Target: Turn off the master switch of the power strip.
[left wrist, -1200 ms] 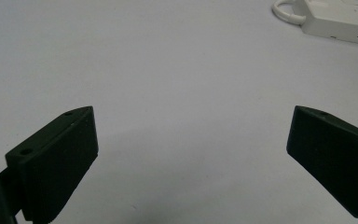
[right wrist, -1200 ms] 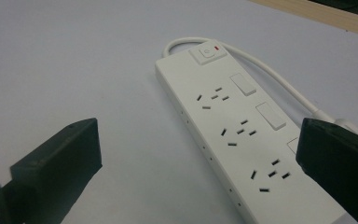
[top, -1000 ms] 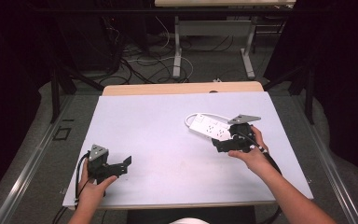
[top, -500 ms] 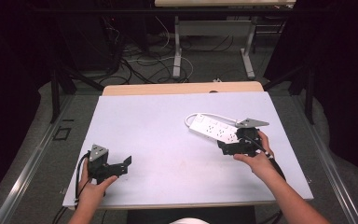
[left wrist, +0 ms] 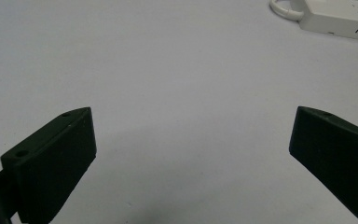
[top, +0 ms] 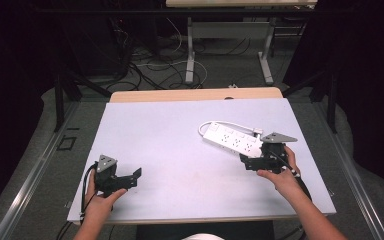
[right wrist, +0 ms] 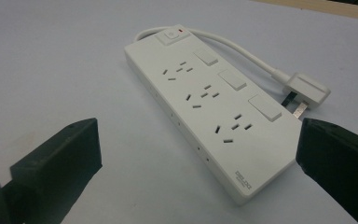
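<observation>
Both tongs gape empty; the right tongs [right wrist: 196,158] view alone reveals the power strip's [right wrist: 214,107] plug [right wrist: 306,88].

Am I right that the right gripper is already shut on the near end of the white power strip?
Not quite. The right gripper is at the near end of the white power strip, but its jaws stand wide open on either side, as the right gripper view shows.

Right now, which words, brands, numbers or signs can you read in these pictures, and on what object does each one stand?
Small dark print, perhaps a brand, on the near end of the white power strip: too small and blurred to read.
Red mark beside the main switch of the strip: a dot, not text.
No other text is readable on the table or the right gripper.
</observation>
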### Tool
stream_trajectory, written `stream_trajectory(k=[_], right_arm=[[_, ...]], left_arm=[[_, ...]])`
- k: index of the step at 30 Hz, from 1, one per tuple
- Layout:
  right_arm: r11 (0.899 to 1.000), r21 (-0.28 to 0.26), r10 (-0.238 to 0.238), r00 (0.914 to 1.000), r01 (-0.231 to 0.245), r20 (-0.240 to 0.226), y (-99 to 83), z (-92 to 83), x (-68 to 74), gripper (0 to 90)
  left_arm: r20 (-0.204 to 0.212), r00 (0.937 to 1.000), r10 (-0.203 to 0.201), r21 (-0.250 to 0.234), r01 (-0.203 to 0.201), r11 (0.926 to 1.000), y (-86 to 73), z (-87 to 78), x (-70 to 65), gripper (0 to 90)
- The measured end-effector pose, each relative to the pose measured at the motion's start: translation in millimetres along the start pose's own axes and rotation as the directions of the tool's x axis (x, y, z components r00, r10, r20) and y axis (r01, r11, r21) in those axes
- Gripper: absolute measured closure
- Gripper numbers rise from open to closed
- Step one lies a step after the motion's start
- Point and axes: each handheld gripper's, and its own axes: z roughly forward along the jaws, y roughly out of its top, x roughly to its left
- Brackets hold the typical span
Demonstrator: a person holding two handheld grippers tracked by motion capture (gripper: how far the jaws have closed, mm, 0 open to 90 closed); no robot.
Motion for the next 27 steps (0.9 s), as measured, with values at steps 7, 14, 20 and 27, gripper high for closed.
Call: stream_trajectory(k=[7, 14, 20, 27], right_arm=[[1.000, -0.018, 0.016, 0.9998, -0.016, 0.009, -10.4, -9.5, -6.0, 0.0], [0.999, -0.018, 0.032, 0.9992, -0.032, 0.025, -20.6, -16.0, -11.3, 0.0], [0.999, -0.026, 0.037, 0.9989, -0.036, 0.028, -30.8, -19.7, -15.7, 0.0], [0.998, -0.034, 0.061, 0.9975, -0.060, 0.036, -43.2, -24.7, -20.3, 0.0]], left_arm=[[0.001, 0.9999, -0.011, 0.005, 0.011, 0.9999, 0.0, 0.1, 0.5, 0.5], [0.004, 0.9998, -0.017, 0.007, 0.017, 0.9998, 0.1, -0.1, 0.7, 0.5], [-0.001, 1.0000, -0.010, 0.014, 0.010, 0.9999, 0.1, -0.5, 1.3, 0.5], [0.001, 0.9998, -0.019, 0.013, 0.019, 0.9997, 0.1, -0.7, 1.5, 0.5]])
